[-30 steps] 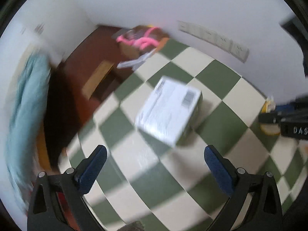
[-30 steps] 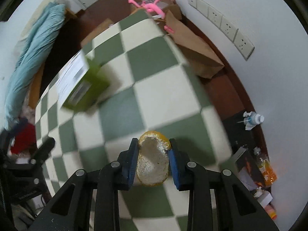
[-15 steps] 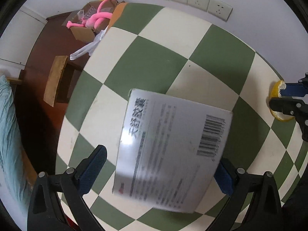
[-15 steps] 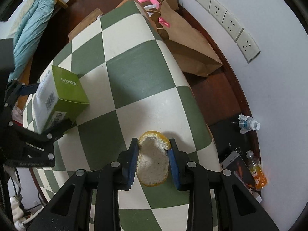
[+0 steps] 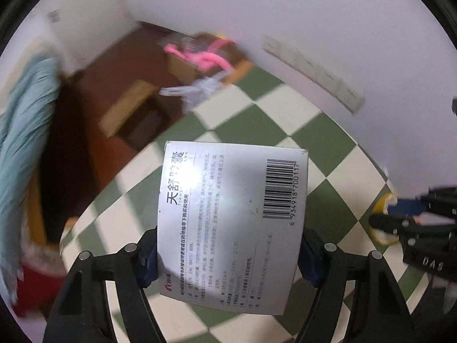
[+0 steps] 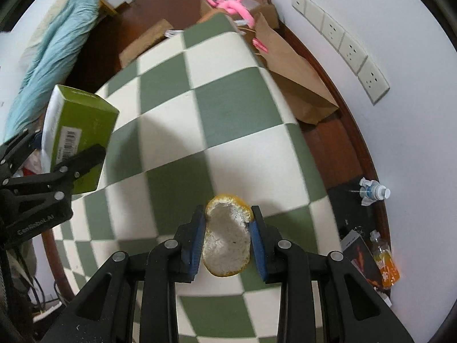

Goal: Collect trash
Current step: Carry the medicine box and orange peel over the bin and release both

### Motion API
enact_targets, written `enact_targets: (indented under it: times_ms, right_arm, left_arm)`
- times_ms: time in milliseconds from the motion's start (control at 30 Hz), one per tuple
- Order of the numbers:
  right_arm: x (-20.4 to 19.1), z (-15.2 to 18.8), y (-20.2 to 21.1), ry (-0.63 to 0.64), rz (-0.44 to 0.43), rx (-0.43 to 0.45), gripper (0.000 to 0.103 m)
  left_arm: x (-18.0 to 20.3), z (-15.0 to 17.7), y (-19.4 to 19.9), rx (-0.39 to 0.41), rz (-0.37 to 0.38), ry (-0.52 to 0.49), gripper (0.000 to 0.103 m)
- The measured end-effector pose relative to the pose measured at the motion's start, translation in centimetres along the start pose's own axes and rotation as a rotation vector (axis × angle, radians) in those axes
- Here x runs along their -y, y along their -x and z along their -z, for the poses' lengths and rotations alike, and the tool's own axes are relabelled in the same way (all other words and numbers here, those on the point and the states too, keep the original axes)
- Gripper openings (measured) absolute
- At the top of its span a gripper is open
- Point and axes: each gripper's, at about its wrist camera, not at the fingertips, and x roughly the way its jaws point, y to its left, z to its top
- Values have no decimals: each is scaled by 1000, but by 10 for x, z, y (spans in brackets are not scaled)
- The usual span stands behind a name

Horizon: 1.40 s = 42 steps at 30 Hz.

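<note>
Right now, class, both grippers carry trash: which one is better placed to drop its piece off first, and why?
Right. The right gripper is already clamped firmly on the orange peel; the left gripper is only now closing on the box.

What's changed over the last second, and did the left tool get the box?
The left tool came down around the box, which lay loose on the checkered cloth. Its jaws are closing on the box, now lifted clear. The right tool stays shut on the orange peel.
</note>
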Motion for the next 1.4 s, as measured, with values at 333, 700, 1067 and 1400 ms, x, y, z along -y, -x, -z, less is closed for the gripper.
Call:
enact_targets:
  times_ms: [333,700,1067,1400]
  right_arm:
    - [-62,77,68,103,-71,118,32]
    - [-164,171,141,254,-180,204,32]
    - [-313,236,129,470,-303,133,32]
    - [-431,262,-29,575,-256,-135,32]
  left_arm:
    - [-22,109,119,157,-99,314,73]
    - [-69,223,235,289,-220,517,73]
    - [-167,348,259,253,-287,790,73]
    - [-265,475,134,8,-20,1105,75]
